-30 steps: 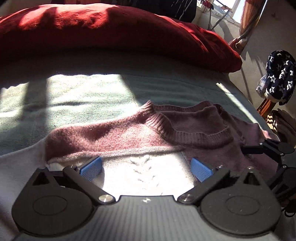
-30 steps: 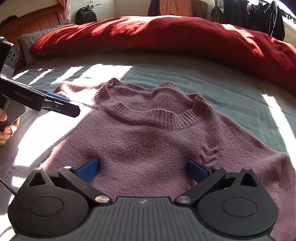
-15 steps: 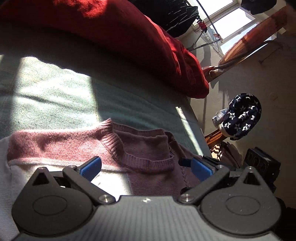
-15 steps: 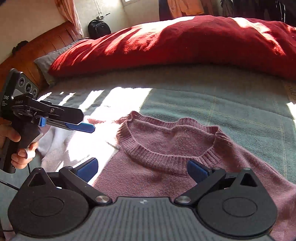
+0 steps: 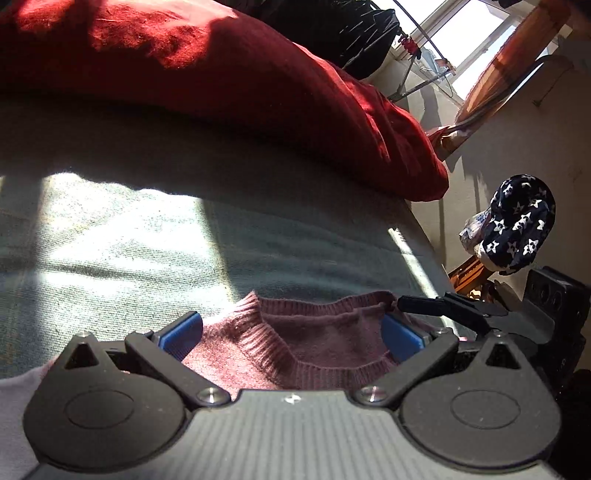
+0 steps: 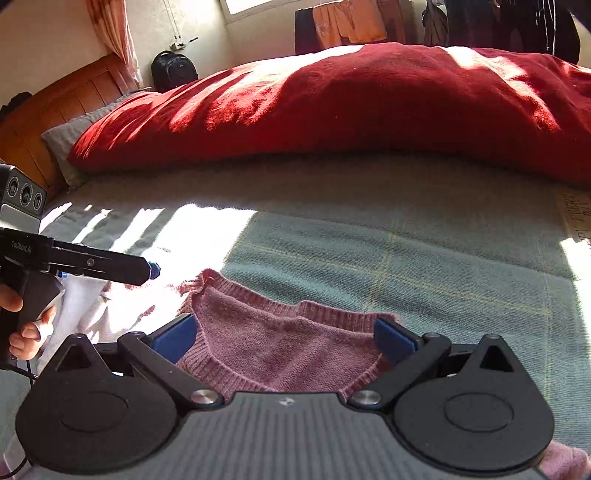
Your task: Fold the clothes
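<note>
Lying on green blanket [image 6: 406, 251] | mauve sweater [image 6: 280, 347] | red duvet [image 6: 369, 110] behind

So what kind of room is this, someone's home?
Most likely a home bedroom. The sweater lies on a bed with a red duvet, a pillow against a wooden headboard, and clothes hanging by the window.

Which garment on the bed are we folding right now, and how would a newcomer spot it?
Start at the big red duvet heaped across the far side of the bed, then come forward over the grey-green blanket. The pink knitted sweater lies flat at the near edge, between both open grippers. Its ribbed round collar and dusty pink colour set it apart from the pale cloth beside it.
</note>
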Demonstrator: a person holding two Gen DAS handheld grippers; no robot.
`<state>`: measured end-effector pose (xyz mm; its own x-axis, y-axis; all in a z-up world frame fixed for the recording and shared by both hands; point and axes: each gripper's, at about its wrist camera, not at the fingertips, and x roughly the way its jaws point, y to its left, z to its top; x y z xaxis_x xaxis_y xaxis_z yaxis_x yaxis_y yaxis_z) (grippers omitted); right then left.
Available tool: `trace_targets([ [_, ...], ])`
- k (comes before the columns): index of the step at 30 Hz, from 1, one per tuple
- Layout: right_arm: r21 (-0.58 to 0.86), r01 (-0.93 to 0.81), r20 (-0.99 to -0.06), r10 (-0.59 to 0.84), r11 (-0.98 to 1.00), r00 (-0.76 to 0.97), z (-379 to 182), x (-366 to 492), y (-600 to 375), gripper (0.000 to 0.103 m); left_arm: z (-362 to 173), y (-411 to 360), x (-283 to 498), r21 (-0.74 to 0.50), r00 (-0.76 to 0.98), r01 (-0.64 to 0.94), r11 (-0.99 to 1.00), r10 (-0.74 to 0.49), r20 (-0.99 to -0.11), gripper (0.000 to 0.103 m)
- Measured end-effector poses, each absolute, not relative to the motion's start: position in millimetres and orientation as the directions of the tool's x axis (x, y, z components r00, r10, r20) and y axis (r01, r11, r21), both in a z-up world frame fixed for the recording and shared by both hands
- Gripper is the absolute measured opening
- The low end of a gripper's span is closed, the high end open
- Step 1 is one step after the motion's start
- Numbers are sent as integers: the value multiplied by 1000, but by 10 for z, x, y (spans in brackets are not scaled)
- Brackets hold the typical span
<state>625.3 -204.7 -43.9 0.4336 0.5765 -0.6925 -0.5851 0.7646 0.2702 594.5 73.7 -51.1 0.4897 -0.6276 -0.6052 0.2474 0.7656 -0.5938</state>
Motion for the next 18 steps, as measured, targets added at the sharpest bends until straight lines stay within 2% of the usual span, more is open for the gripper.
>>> trace_targets([
  [3,287,-570,-746,553,770,371,-482,6136,-2348,103,-655,773,5926,-648,412,206,733,-666,-622,102],
  [6,225,-470,-808,433,854,399,-751,6093,-2586,103,-811,817,5889,-572,456,167,803,-577,-677,102],
  [10,185,-376,-756,376,908,536,-869,6196,-2726,103,-744,759,5930,-485,504,152,861,-490,-712,102],
  [15,218,-353,-767,384,910,514,-607,6123,-2844,103,-493,705,5852,-432,479,214,876,-480,-735,102],
  [18,195,-304,-775,336,933,535,-426,5827,-3038,103,-406,719,5664,-409,465,234,882,-471,-750,102],
])
